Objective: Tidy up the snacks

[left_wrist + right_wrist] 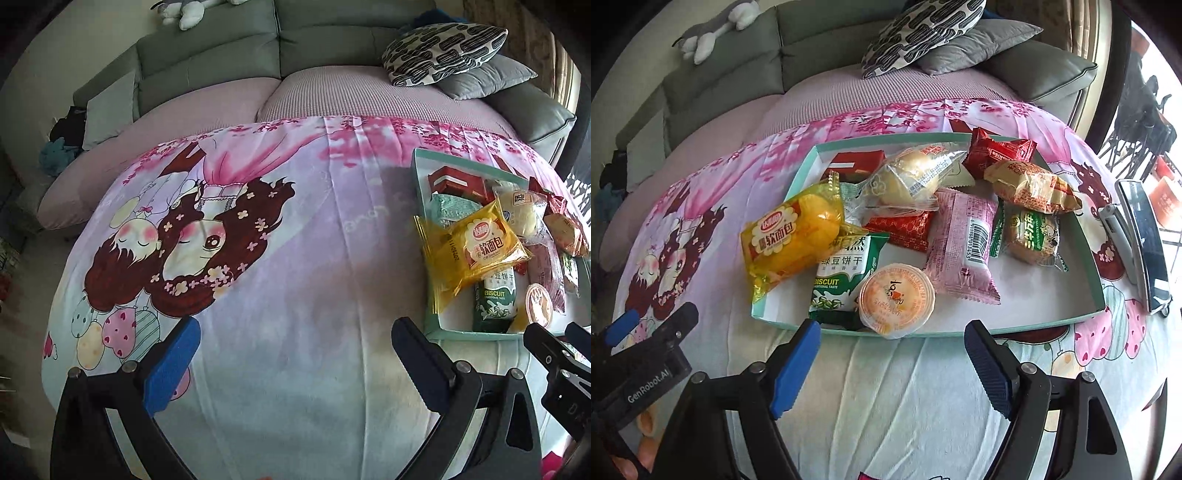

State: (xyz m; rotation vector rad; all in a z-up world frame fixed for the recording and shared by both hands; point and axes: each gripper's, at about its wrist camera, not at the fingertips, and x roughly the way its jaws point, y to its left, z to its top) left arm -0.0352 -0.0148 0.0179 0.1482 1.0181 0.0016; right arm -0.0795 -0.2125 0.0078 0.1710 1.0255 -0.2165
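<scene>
**Snack tray full, both grippers empty**

Behind the work surface stood a grey-green sofa (207,55) with a patterned cushion (443,51). In front of it a cartoon-printed cloth (277,277) covered the surface, and on its right side lay a shallow teal tray (960,334) heaped with wrapped snacks.

Largest among them was the yellow soft-bread packet (794,236), which hung over the tray's left wall. Beside it lay the green biscuit pack (842,277), then the pink packet (960,243), and nearest the front edge the round jelly cup (897,299).

The right gripper (894,365) hovered just short of the tray, jaws apart and nothing between them. The left gripper (295,354) was over bare cloth, jaws wide and also empty.

The overhanging yellow packet looked the likeliest next pick. A good grasp would probably take it across its body rather than by the crinkly seal, without disturbing the biscuit pack it leans on.

The red packets (901,229) underneath were mostly buried, so the count stayed unclear. A dark flat device (1145,236) at the right edge was cut off and hard to identify.
</scene>
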